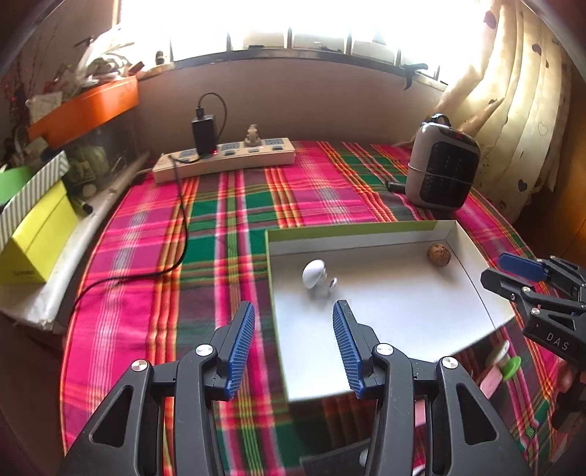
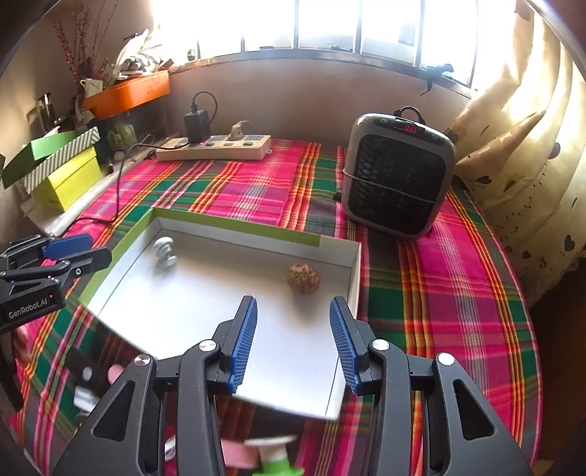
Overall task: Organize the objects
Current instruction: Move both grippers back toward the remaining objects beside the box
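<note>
The left gripper and right gripper both hung with jaws apart, holding nothing. Inside the shallow white cardboard tray with green rim lay a small white plastic object and, well apart, a brown wrinkled walnut.

Strong daylight is admitted through the window, which is blown out to white glare. Straight edges are bent by fisheye distortion, corners are darkened, and nearby items are blurred.
</note>
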Motion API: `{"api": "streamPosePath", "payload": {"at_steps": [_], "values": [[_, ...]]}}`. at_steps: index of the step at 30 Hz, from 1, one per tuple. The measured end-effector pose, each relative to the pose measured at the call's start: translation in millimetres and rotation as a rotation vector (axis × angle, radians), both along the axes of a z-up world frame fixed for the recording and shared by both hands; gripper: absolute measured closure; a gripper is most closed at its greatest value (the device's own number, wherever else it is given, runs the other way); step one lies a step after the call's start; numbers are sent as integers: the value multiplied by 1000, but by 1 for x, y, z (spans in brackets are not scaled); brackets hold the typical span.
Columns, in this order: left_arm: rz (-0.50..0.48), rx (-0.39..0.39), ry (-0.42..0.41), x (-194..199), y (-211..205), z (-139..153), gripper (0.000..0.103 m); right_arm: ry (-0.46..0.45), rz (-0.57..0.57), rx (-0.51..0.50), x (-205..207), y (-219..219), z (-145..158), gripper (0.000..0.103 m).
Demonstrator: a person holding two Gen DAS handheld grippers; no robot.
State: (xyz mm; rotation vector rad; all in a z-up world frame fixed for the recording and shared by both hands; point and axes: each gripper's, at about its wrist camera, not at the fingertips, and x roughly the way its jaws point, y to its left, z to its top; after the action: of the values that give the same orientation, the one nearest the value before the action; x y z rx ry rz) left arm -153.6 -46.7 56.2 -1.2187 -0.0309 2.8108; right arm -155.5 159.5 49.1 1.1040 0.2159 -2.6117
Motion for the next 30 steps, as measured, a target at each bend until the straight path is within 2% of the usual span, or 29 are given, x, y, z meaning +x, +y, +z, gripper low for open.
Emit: {"api": "streamPosePath", "payload": {"at_steps": [9, 18, 20, 30], "values": [[13, 14, 1, 38, -12, -6, 60, 13, 56, -21, 41, -3, -1, 60], [23, 44, -25, 65, -19, -22, 60, -12, 113, -61, 76, -14, -10, 59], [25, 54, -19, 70, -21, -22, 60, -15, 144, -71, 84, -20, -12, 56], [69, 84, -13, 90, -34, -28, 60, -30, 275, -116, 116, -53, -24, 54]]}}
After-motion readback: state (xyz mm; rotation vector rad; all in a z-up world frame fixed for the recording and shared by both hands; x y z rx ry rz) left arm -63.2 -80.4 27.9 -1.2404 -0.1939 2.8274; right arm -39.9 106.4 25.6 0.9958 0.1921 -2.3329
